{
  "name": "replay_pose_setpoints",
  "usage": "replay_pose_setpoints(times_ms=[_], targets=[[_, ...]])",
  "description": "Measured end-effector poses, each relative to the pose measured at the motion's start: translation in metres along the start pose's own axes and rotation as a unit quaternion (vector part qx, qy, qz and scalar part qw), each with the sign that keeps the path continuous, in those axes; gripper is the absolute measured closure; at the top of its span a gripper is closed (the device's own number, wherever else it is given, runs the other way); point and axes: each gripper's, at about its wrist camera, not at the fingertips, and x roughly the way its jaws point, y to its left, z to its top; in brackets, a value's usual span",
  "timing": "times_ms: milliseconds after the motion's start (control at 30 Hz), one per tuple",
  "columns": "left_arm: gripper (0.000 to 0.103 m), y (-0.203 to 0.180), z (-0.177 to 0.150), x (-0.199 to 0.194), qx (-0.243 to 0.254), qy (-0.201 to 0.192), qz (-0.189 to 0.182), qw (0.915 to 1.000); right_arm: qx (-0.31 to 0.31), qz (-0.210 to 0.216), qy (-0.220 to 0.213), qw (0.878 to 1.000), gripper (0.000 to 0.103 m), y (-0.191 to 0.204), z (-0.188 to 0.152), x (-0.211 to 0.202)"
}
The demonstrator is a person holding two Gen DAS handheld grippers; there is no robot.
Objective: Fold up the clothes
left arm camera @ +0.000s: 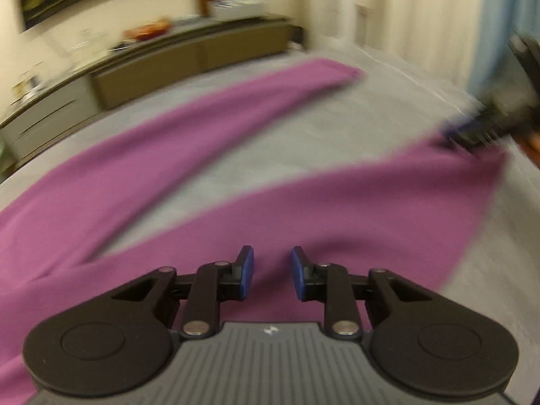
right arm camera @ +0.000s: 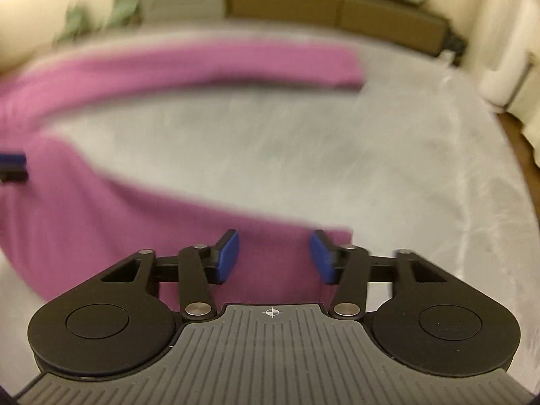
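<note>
Your right hand-held gripper [right arm camera: 273,256], jaws apart and empty, hovers over the purple garment's [right arm camera: 101,209] near leg end, whose length runs leftward toward your released left hand-held gripper [left arm camera: 272,271].

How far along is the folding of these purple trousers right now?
Barely begun. Done: the purple trousers lie spread on the grey surface, legs apart in a V. In hand: nothing is gripped; the left hand-held gripper is above the upper part and the right hand-held gripper above a leg end, both with a gap between the pads. Left: every fold.
</note>
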Motion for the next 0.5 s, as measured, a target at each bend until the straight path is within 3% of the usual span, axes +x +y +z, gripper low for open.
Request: replay_pose_setpoints(times_ms=[67,167,267,333,400,467,500], targets=[[0.084,-0.02,-0.007,0.005,0.011,-0.007,0.0,0.9999,0.014,-0.03,-0.002,0.999,0.055,-0.009,0.004,0.005],[0.089,-0.037,-0.011,0.002,0.025,0.005,-0.023,0.9994,0.022,-0.108,-0.01,0.994,0.054,-0.019,0.004,0.006],[0.089,-0.046,-0.001,-0.003,0.031,0.014,-0.034,0.9988,0.034,-0.119,-0.018,0.992,0.055,-0.022,0.005,-0.007],[0.085,-0.05,0.01,-0.01,0.024,-0.004,-0.036,0.999,0.027,-0.109,-0.054,0.992,0.056,-0.009,0.008,-0.026],[0.084,-0.06,0.024,0.0,0.02,-0.016,-0.037,0.999,0.033,-0.058,-0.07,0.995,0.056,0.002,0.011,-0.033],[0.084,-0.073,0.032,0.015,0.025,-0.012,-0.04,0.9988,0.026,0.01,-0.045,0.999,0.06,0.013,0.013,-0.023],[0.084,-0.081,0.033,0.022,0.028,-0.008,-0.04,0.9988,0.011,0.015,-0.021,1.0,0.061,0.019,0.011,-0.012]])
